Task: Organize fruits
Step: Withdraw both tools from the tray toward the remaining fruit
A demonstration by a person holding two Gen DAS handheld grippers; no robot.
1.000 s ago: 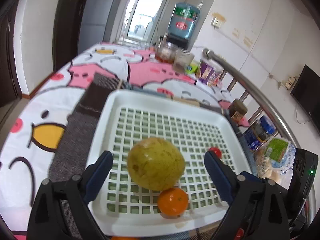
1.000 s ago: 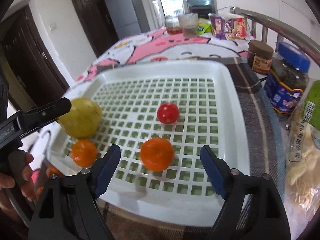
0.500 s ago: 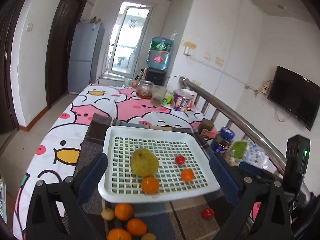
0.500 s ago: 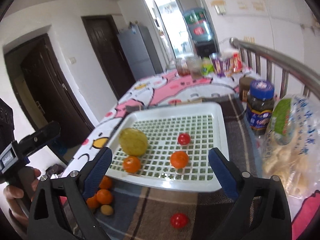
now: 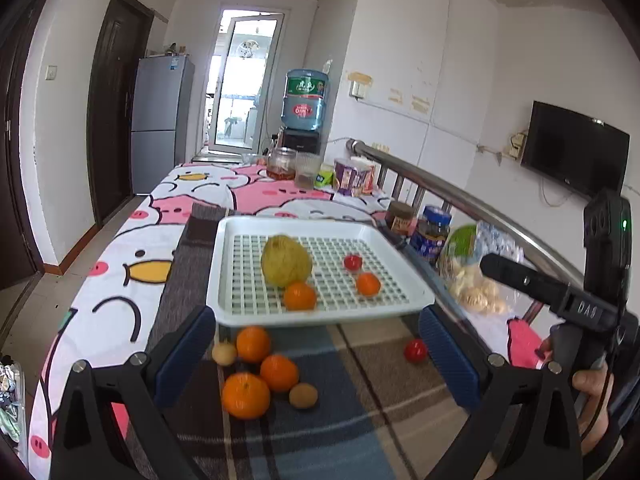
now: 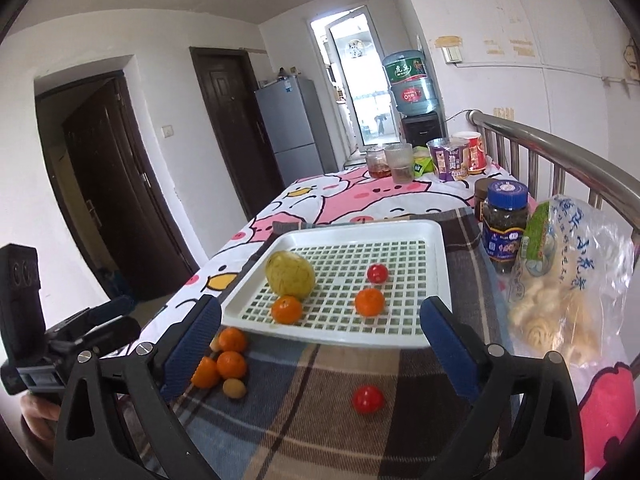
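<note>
— Where the fruits? 
— Some in white tray [image 5: 248,312], more oranges [image 5: 256,376] just before its near edge, on checked cloth [image 6: 304,412]. 
— And left gripper [image 5: 316,354], right gripper [image 6: 320,344]? 
— Both wide apart, holding nothing, back from tray.

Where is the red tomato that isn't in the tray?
In both views the loose tomato lies on the plaid cloth, in front of the white tray, toward the right, apart from the oranges.

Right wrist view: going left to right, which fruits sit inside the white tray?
Large yellow-green fruit → left orange → right orange → small red fruit, all in the white tray.
</note>
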